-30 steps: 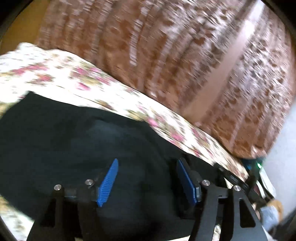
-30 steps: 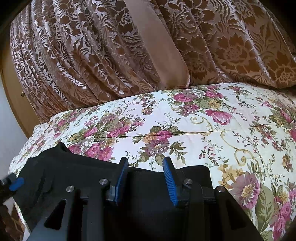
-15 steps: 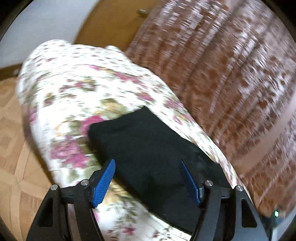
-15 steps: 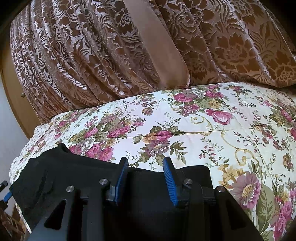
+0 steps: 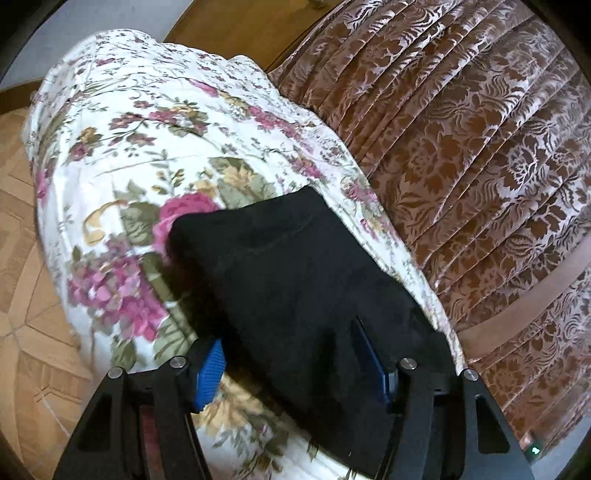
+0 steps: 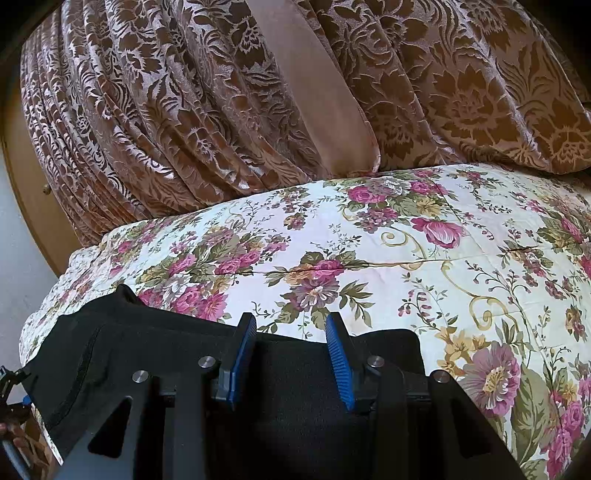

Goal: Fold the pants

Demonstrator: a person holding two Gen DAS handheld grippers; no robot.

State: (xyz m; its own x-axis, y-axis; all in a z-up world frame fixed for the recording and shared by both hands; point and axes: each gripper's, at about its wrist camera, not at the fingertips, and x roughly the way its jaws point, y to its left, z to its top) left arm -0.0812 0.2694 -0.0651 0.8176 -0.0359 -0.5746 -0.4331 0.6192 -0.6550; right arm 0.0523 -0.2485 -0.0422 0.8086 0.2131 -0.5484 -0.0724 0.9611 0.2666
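Note:
Black pants [image 5: 295, 280] lie flat on a floral bedspread [image 5: 147, 155], folded into a long strip. My left gripper [image 5: 288, 354] is open, its blue fingers straddling the near part of the pants, low over the cloth. In the right wrist view the pants [image 6: 122, 354] stretch along the near edge of the bedspread [image 6: 406, 251]. My right gripper [image 6: 291, 350] is open and hovers over the pants' far edge, nothing between its pads. The left gripper's tip [image 6: 11, 391] shows at the far left edge of that view.
Brown patterned curtains [image 5: 461, 140] hang right behind the bed and also fill the top of the right wrist view [image 6: 258, 92]. A parquet floor [image 5: 26, 295] lies below the bed's left end. A wooden panel [image 5: 240, 26] stands at the back.
My left gripper has swung to the left along the pants to their end and come lower over them. My right gripper has stayed still.

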